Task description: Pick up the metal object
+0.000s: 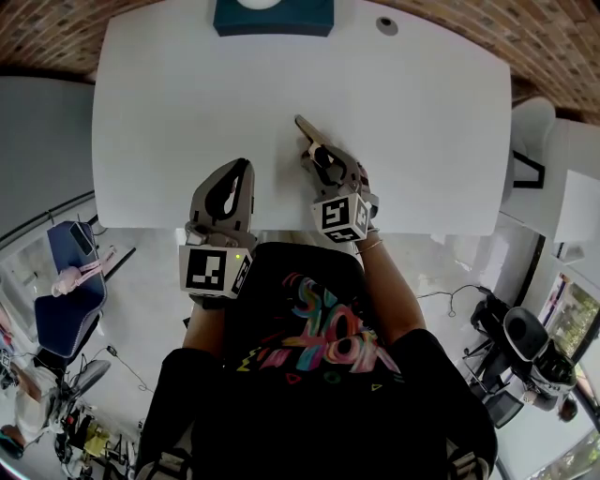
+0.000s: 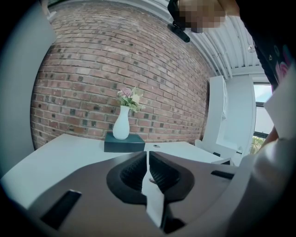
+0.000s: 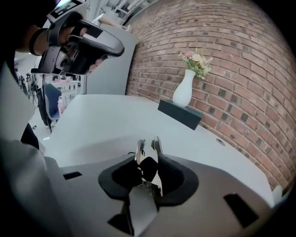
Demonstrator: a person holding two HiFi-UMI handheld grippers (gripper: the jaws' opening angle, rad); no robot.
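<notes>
The metal object, a slim clip-like piece with two shiny prongs, pokes up and left out of my right gripper over the white table. In the right gripper view the prongs and a black part stand between the dark pads, which press on them; the right gripper is shut on the object. My left gripper hovers near the table's front edge, left of the right one. Its jaws are together with only a thin slit, nothing held.
A dark teal box carrying a white vase of flowers stands at the table's far edge before a brick wall. A round cable hole lies right of it. White furniture stands to the right, a blue chair at left.
</notes>
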